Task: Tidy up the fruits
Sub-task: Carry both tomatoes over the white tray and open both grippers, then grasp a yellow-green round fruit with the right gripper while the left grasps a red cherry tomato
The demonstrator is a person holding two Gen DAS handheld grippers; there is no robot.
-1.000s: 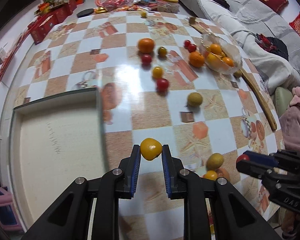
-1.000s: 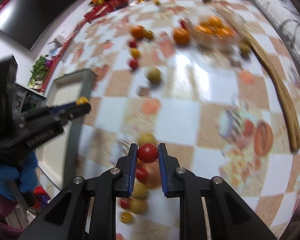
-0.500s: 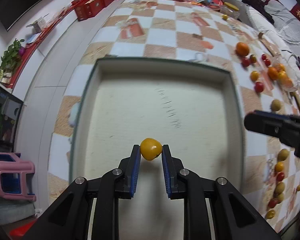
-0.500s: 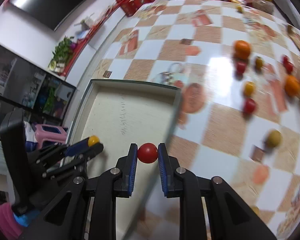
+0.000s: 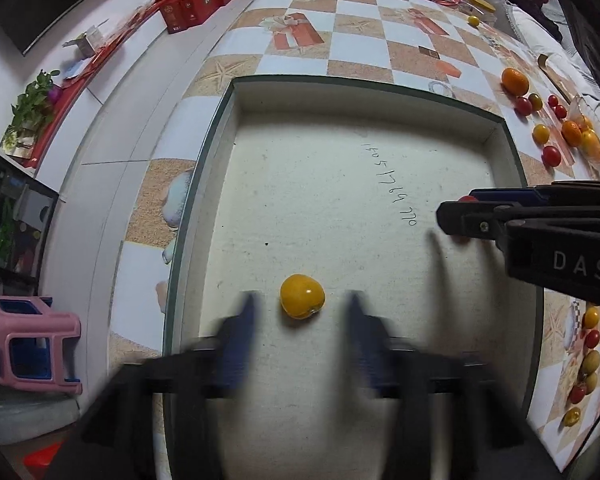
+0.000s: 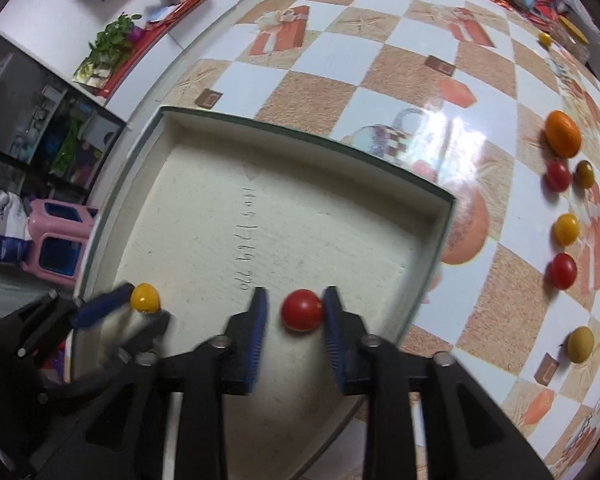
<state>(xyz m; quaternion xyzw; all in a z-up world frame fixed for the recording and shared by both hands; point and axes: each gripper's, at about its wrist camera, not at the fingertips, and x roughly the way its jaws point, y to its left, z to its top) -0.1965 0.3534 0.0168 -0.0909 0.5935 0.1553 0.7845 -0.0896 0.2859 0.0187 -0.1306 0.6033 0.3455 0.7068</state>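
A shallow white tray [image 5: 512,148] with a dark green rim sits on the checkered table. A yellow tomato [image 5: 302,296] lies on the tray floor between the spread, blurred fingers of my open left gripper [image 5: 300,320]; it also shows in the right wrist view [image 6: 145,297]. My right gripper [image 6: 294,312] is open over the tray, with a red tomato [image 6: 301,310] between its fingers, touching the right pad. The right gripper also shows in the left wrist view [image 5: 444,214].
Loose fruit lies on the table right of the tray: an orange [image 6: 563,134], red tomatoes [image 6: 561,271] and yellow ones [image 6: 565,229]. A glass bowl of oranges [image 5: 588,136] stands far right. More small fruit [image 5: 590,360] lies near the front right edge. A pink stool [image 5: 32,344] stands on the floor.
Both grippers moved from the table over the tray and opened. The yellow tomato is released onto the tray floor, and the red tomato is loose between the right fingers.
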